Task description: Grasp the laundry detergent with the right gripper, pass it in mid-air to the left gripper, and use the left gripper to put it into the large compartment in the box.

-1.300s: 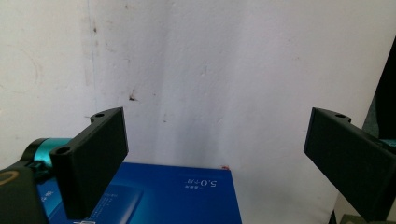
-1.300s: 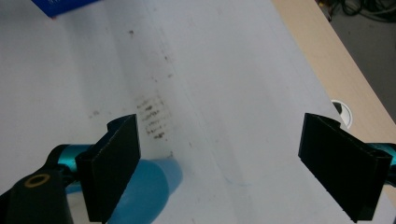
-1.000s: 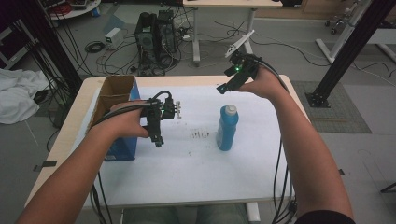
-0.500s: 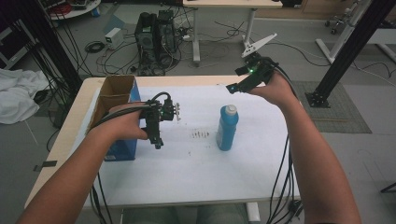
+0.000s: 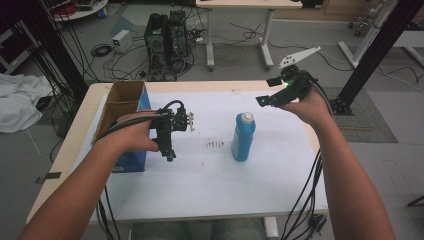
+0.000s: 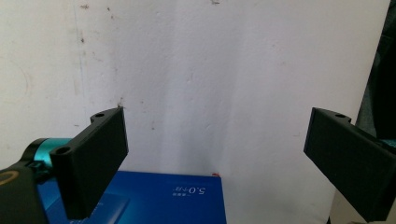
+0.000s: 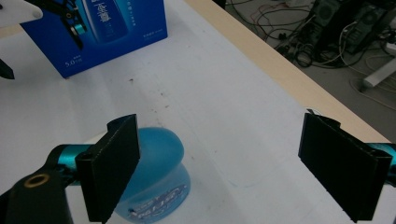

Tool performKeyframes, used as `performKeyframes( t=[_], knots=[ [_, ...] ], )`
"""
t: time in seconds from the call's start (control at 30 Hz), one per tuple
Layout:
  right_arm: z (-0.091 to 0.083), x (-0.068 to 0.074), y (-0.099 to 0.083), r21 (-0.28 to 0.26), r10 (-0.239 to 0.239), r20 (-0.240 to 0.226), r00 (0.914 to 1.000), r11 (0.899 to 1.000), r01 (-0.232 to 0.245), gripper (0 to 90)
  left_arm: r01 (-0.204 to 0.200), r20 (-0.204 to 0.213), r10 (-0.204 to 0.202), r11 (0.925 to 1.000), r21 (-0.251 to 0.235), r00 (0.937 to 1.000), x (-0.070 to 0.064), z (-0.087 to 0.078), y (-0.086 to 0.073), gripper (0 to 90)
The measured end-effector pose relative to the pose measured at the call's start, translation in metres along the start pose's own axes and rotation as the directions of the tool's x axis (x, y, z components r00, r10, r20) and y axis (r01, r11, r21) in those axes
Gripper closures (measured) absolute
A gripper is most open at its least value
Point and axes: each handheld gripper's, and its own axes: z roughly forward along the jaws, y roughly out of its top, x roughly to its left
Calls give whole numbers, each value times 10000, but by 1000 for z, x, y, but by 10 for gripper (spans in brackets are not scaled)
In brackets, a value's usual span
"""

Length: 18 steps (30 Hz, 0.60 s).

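The blue bottle [image 5: 243, 137] stands upright mid-table, its base cut off in the right gripper view. Right gripper [image 5: 270, 98] hovers above it, jaws wide; left gripper [image 5: 169, 150], also wide and empty, partly hides the blue box [image 5: 131, 161].

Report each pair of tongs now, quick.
Left tongs: open, holding nothing, above the blue box.
Right tongs: open, holding nothing, over the blue bottle.

I work at a wooden table [image 5: 85, 120] covered by a white sheet [image 5: 280, 175]. Beyond it, on the grey floor [image 5: 395, 150], stand a computer tower [image 5: 167, 37] amid tangled cables [image 5: 245, 37], a white desk's legs [image 5: 267, 30], black frame posts [image 5: 372, 47] and a crumpled white cloth [image 5: 20, 107].
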Motion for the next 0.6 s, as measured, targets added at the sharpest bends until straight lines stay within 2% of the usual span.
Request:
performKeyframes(
  t=[0.2,0.37,0.6],
  knots=[
    [-6,12,-23,-227,274,123,9995,9994,-271,119,-62,11,62,9999,-89,10000,-2,0,0,62],
    [-6,21,-35,-395,241,68,9997,9989,-238,119,-127,-35,127,9998,-145,9999,-4,0,0,62],
    [-14,44,-54,-611,300,211,9993,9977,-287,119,-196,-65,194,9995,-228,9998,-6,0,0,62]
  ],
)
